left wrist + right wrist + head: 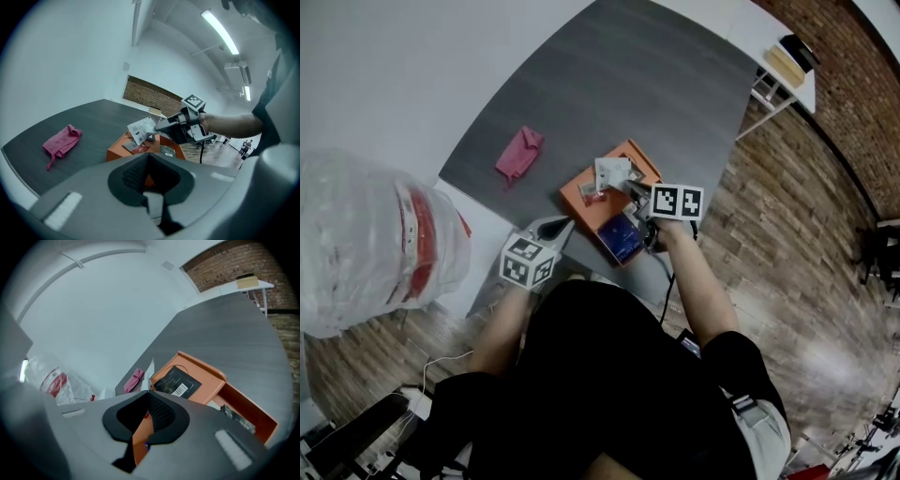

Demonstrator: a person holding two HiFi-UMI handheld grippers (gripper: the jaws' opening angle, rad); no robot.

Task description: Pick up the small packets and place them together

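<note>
- I am counting two grippers. The right gripper [628, 186] is pinching one white packet [612, 172] by its edge and is holding it just above the orange tray [581, 200]. The left gripper [561, 226] is keeping its fingers pressed together with nothing between them.
- I am also seeing one orange tray, one pink cloth [520, 155] and one plastic bag [366, 244], which is standing to the left of the table's corner.
- The tray is sitting close to the near edge of the table [656, 84], just in front of the person. The left gripper is hanging at that same edge. The cloth is lying well apart from the tray, toward the left edge, and a wide dark tabletop is stretching beyond both.
- The right gripper view is showing a black packet with a barcode [177, 380] lying flat in the tray, and a second dark packet [236, 416] in a lower compartment. The head view is not making these out.
- The left gripper view is showing a reddish packet [140, 149] and a dark green packet [167, 151] in the tray, below the raised white packet.
</note>
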